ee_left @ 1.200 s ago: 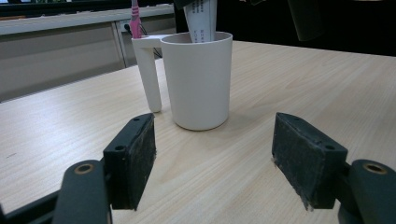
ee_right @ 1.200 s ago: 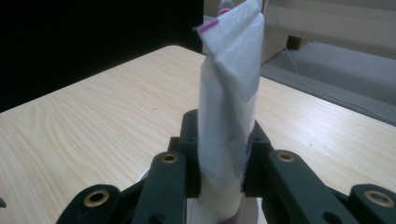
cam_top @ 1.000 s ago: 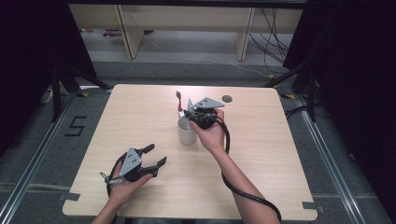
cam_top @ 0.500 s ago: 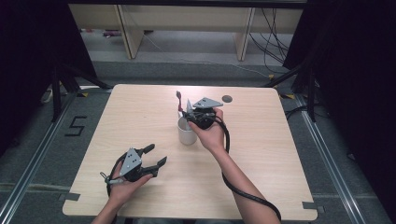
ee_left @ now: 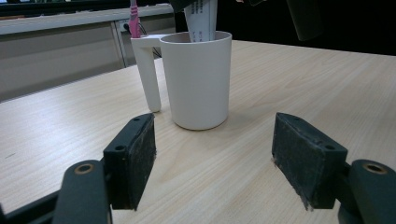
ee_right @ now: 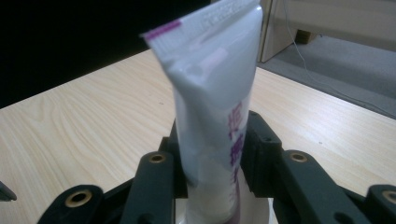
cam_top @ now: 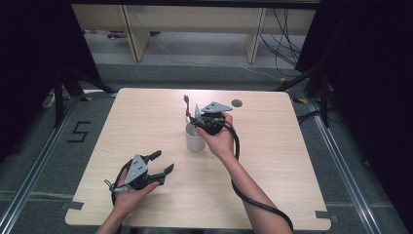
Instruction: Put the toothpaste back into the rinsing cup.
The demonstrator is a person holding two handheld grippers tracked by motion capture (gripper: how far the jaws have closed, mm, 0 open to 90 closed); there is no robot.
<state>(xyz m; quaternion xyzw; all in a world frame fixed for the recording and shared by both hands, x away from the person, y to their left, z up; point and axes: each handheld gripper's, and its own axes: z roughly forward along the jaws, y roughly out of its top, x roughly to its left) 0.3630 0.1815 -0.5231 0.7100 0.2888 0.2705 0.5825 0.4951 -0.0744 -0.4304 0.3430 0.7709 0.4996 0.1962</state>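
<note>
One white cup (cam_top: 195, 139), one toothbrush (cam_top: 186, 104), right hand-held gripper (cam_top: 204, 120) clamping one tube (ee_right: 215, 93), left hand-held gripper (cam_top: 160, 163) wide open, empty.

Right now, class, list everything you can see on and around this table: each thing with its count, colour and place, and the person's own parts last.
Table: one, light wood, centre of the high view.
Mug: one, white, mid-table, handle beside it.
Tube: one, white with purple print, standing in the mug.
Toothbrush: one, pink, upright in the mug.
Round hole: one, dark, far side of the tabletop.
Shelf units: pale wood, on the floor behind the table.
Left gripper: one, black, near edge, jaws apart.
Right gripper: one, black, over the mug, jaws closed on the tube.
</note>
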